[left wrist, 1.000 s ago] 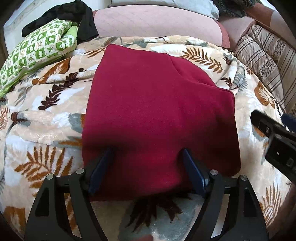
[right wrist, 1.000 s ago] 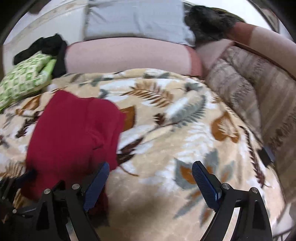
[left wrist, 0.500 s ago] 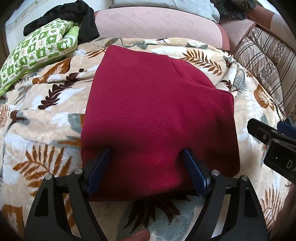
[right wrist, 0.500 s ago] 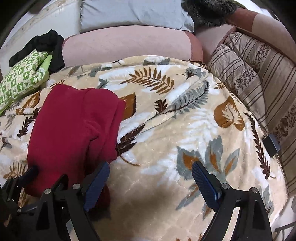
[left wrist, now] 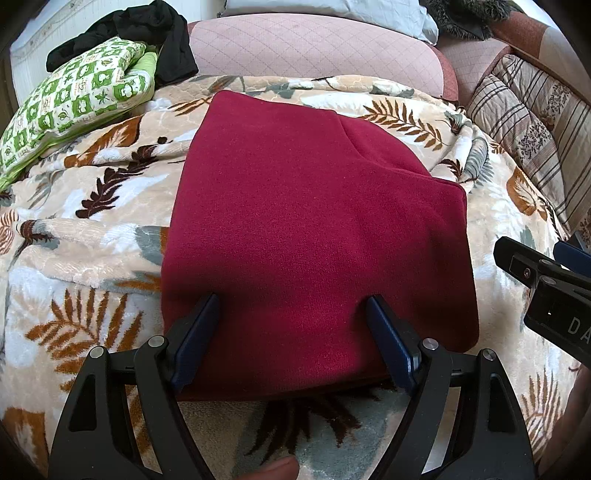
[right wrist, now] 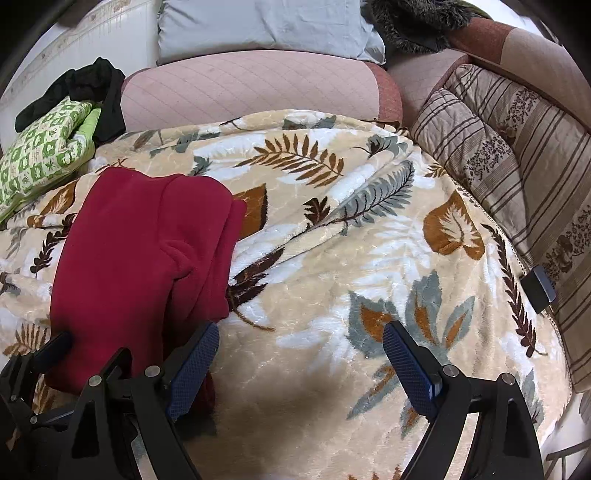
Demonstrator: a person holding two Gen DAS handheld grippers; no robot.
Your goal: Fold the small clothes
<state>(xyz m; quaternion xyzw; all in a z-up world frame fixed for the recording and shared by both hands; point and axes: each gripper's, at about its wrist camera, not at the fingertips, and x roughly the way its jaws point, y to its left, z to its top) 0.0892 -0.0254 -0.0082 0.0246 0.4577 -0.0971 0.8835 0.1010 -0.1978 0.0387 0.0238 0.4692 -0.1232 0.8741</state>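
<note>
Both tongs, left tongs (left wrist: pixel 291 325) and right tongs (right wrist: pixel 301 356), spread and empty; soft, light, floppy red fleece (left wrist: pixel 317 221), probably best pinched at near-edge corners.

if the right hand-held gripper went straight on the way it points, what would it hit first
Most likely the bare leaf-print blanket; the right hand-held gripper is open and empty, with the red garment off beside it.

Leaf-print blanket (right wrist: pixel 332 258), green patterned pillow (left wrist: pixel 74 107), black garment (left wrist: pixel 162 33) behind it, striped cushion (right wrist: pixel 517 177) right.
</note>
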